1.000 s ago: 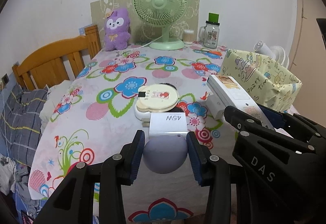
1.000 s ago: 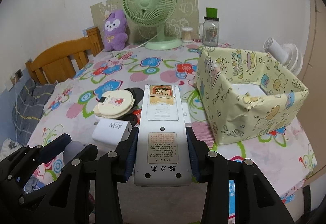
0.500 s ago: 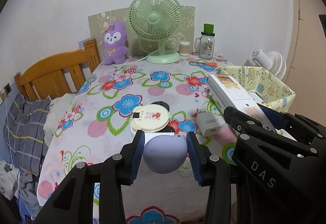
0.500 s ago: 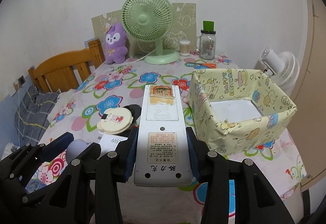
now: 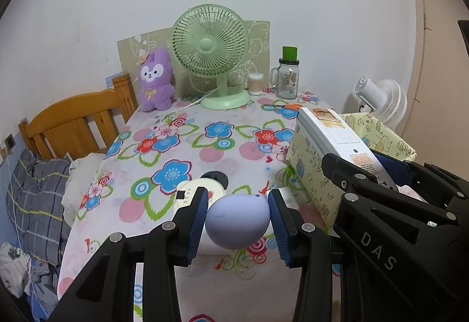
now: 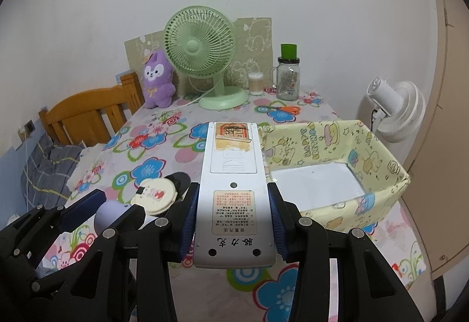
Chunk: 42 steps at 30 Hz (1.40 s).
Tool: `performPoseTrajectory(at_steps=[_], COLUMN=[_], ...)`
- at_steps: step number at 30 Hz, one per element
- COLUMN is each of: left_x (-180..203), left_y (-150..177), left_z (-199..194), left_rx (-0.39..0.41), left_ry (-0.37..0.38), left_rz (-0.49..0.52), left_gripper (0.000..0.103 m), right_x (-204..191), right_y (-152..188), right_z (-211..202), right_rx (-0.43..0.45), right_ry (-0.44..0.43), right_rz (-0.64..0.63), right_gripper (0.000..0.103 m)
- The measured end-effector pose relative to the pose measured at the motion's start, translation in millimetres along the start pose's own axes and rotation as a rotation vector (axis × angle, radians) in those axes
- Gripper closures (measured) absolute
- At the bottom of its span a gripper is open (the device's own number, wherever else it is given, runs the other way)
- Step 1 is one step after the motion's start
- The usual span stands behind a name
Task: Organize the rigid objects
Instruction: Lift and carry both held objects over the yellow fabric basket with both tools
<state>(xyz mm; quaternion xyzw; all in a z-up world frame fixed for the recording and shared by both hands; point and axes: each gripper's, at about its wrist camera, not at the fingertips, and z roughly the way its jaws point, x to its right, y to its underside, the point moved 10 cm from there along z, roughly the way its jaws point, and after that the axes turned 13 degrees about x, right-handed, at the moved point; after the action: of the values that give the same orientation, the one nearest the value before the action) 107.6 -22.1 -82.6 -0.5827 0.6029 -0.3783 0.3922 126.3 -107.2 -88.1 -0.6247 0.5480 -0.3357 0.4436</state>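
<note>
— Lilac and smooth, what is that on your left?

— A rounded ball-like gadget (image 5: 237, 221), pinched between the blue pads of my left gripper (image 5: 238, 222) and held above the near edge of the floral table (image 5: 176, 146). It looks hard and slick, likely light; on a curved shell the pads could slide, so I'd keep them across its widest part.

— And to the right?

— My right gripper (image 6: 234, 216) is clamped on a white remote control (image 6: 234, 187), back side up, held at its lower half. It looks stiff and light, with flat sides, so it should sit firm; the long free end points toward the yellow patterned box (image 6: 381, 193), which stands just beside it on the right.

— How many things do you count?

— One ball and one remote, both in the air. On the cloth between the grippers lies one round cream case (image 6: 154, 194) with something black (image 6: 180, 179) behind it. One box, with only its white floor showing. At the back: one green fan (image 5: 209, 69), one purple plush (image 5: 155, 78), one glass jar (image 5: 287, 81).
</note>
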Motion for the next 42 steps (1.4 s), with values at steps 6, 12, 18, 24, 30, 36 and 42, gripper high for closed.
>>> performPoseTrajectory(at_steps=[6,12,18,24,30,36,42], left_x=[14.2,30.0,46.6,71.0,93.2,112.0,127.8], left_y=[-12.4,-22.0,-28.3,-35.8,-41.6,-42.7,-38.2], left_z=[6.9,15.3,23.9,35.4,45.2,57.1,71.9], left_rx=[0.008,0.011,0.010,0.008,0.008,-0.003,-0.027], left_ry=[0.019,0.041,0.067,0.113,0.150,0.184,0.214], left_rz=[0.002,0.011,0.025,0.039,0.057,0.077,0.092], left_gripper=[0.060,0.060,0.060,0.060,0.060,0.060,0.060], right_x=[14.9,31.9,52.2,76.0,102.0,122.2,137.0], right_y=[-12.8,-21.3,-27.7,-33.3,-36.8,-37.1,-32.9], right_z=[1.2,4.8,8.9,13.3,16.8,20.8,30.5], right_rx=[0.012,0.014,0.013,0.010,0.008,0.001,-0.020], right_ry=[0.013,0.029,0.051,0.084,0.120,0.151,0.168], right_rz=[0.000,0.009,0.016,0.031,0.041,0.047,0.048], right_gripper=[0.056,0.056,0.056,0.056,0.056,0.056,0.056])
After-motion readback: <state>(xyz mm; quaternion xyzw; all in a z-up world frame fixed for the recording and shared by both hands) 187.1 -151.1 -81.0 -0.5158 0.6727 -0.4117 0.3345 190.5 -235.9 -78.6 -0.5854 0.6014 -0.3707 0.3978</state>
